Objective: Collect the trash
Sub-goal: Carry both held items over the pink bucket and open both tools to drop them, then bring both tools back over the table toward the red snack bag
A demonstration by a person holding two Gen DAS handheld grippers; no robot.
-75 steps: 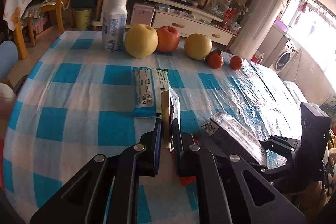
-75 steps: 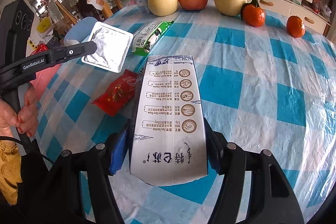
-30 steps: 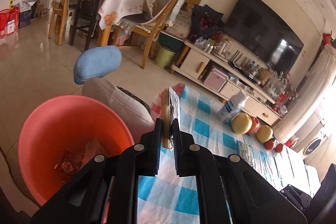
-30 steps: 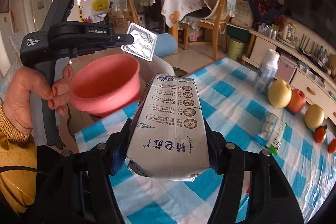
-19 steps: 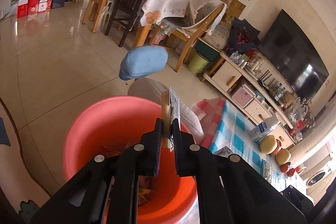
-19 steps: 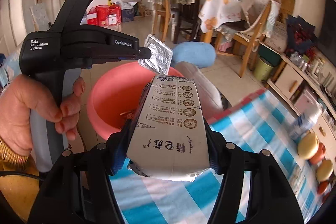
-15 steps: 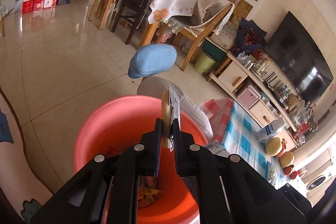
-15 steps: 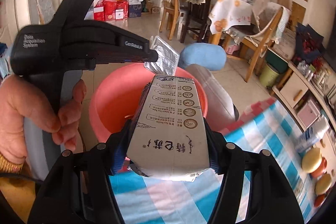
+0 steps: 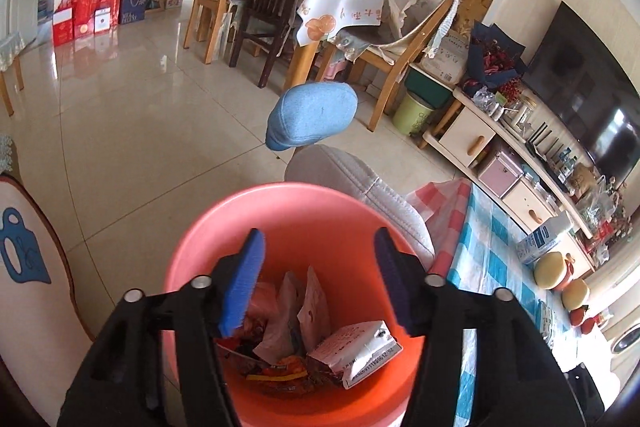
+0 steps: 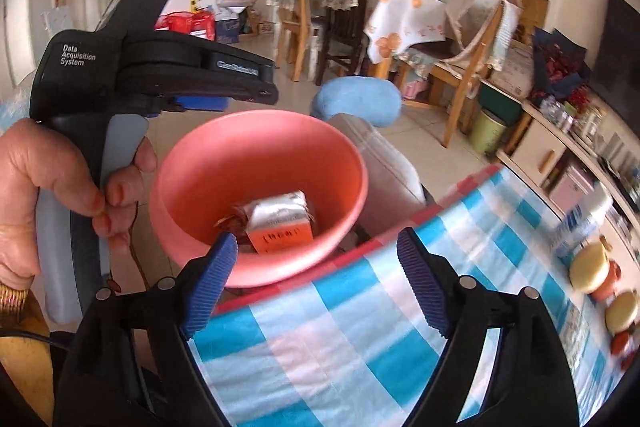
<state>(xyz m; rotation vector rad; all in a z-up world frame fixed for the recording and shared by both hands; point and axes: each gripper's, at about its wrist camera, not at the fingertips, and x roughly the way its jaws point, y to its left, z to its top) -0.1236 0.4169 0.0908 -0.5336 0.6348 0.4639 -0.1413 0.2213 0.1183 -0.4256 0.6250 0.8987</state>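
Right wrist view: left gripper (image 10: 256,93) body reads "Data Acquisition System", held in a hand (image 10: 52,195) above the pink bucket (image 10: 352,163); right gripper (image 10: 316,259) jaws just opened, nothing between them, carton (image 10: 278,221) lying in the bucket just past its tips, writing on it blurred. Left wrist view: left gripper (image 9: 318,275) jaws also just opened wide and empty right over the bucket (image 9: 192,251), carton (image 9: 356,353) and wrappers (image 9: 296,315) at the bottom below the pads.
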